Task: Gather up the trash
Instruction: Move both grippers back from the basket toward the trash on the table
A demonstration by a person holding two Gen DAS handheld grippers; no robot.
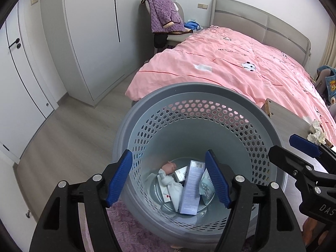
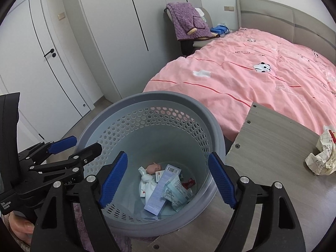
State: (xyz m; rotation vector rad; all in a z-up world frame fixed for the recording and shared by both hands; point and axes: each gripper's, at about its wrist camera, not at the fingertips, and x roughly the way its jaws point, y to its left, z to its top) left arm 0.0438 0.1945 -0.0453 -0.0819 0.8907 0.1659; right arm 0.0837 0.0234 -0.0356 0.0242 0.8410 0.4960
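We held the left gripper (image 1: 169,179) and right gripper (image 2: 168,181) above the grey basket (image 2: 212,113), both spread wide and empty. Boxes and wrappers (image 2: 166,189) lay at its bottom. Crumpled paper (image 2: 321,159) sat on the wooden board (image 2: 268,147) just right of the basket. Reaching for it, we judged, risked knocking the basket's rim and tipping it.

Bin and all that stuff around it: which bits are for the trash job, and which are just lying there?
For the job:
- grey bin, trash inside
- long blue box in it
- crumpled paper on the wooden board

Just lying about:
- pink bed cover
- purple robe on the chair
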